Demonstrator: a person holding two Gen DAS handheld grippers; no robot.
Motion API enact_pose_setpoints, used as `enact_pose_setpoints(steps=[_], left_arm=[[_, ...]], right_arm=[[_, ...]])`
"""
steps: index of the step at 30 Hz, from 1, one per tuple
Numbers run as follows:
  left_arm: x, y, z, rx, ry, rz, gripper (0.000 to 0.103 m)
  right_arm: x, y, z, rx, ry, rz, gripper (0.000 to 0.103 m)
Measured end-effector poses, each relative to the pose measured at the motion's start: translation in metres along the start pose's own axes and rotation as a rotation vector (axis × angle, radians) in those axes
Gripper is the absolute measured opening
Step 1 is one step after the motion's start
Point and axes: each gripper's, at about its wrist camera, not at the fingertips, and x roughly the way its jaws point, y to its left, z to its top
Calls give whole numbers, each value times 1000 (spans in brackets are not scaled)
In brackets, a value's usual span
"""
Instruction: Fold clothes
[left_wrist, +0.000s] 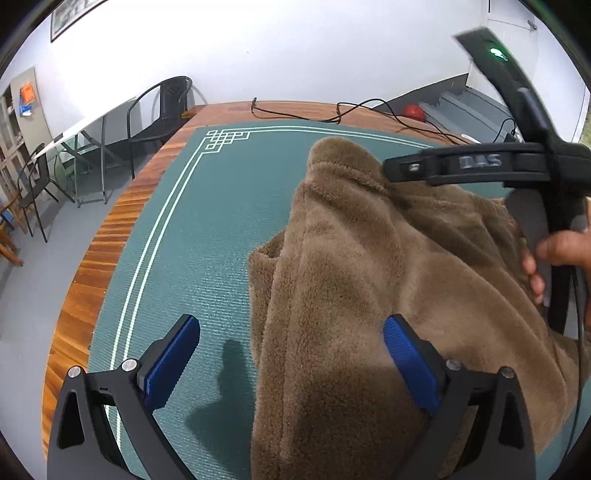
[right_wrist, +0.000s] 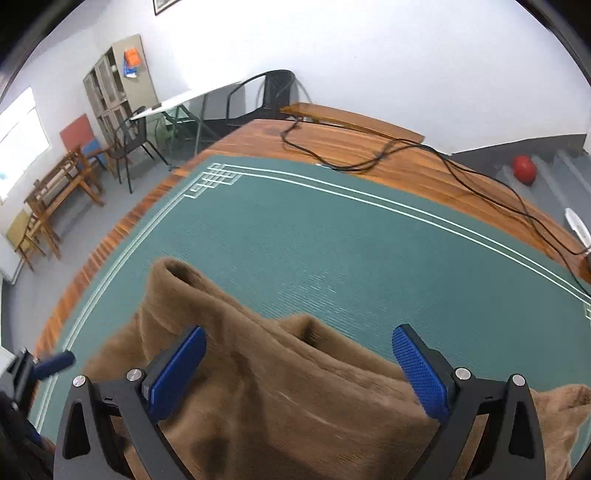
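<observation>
A brown fleece garment (left_wrist: 388, 280) lies bunched on a green mat (left_wrist: 207, 229). My left gripper (left_wrist: 291, 354) is open above the garment's left edge, with nothing between its blue pads (left_wrist: 173, 362). My right gripper (right_wrist: 299, 365) is open just over the same garment (right_wrist: 280, 398), its pads (right_wrist: 421, 369) spread wide and holding nothing. In the left wrist view the right gripper's black body (left_wrist: 532, 162) and the hand holding it hover over the garment's far right side. A rolled fold (right_wrist: 177, 277) sticks up toward the far left.
The mat (right_wrist: 332, 236) covers a wooden table (right_wrist: 369, 147). Black cables (right_wrist: 406, 155) trail over the far edge. Chairs (right_wrist: 266, 96), a white table and a cabinet (right_wrist: 114, 85) stand beyond. A red ball (right_wrist: 523, 168) lies on steps at the right.
</observation>
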Motion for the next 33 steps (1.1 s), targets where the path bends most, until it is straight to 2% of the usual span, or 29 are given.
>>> enact_pose_setpoints(steps=[4, 10, 16, 21, 23, 25, 28, 31, 33], left_arm=[[4, 4, -1, -9, 2, -10, 101], [2, -3, -3, 37, -32, 42, 102], [1, -3, 0, 38, -20, 46, 102], [-16, -14, 14, 56, -28, 48, 102], [-24, -25, 24, 70, -33, 12, 102], [-25, -39, 36, 86, -17, -37, 102], [-13, -60, 58, 103, 32, -92, 102], [16, -71, 72, 92, 110, -65, 102], [35, -70, 75, 86, 145, -2, 102]], right_arm=[[31, 23, -2, -121, 50, -151, 102], [30, 22, -1, -121, 29, -153, 102], [-32, -10, -22, -139, -29, -156, 102], [-94, -82, -63, -53, -60, -186, 102], [-111, -112, -80, 6, -57, -181, 102], [-122, -140, -97, 84, -50, -141, 102], [-125, -170, -118, 196, -43, -19, 102], [-116, -187, -131, 271, -22, 83, 102], [-103, -192, -133, 275, 26, 61, 102]])
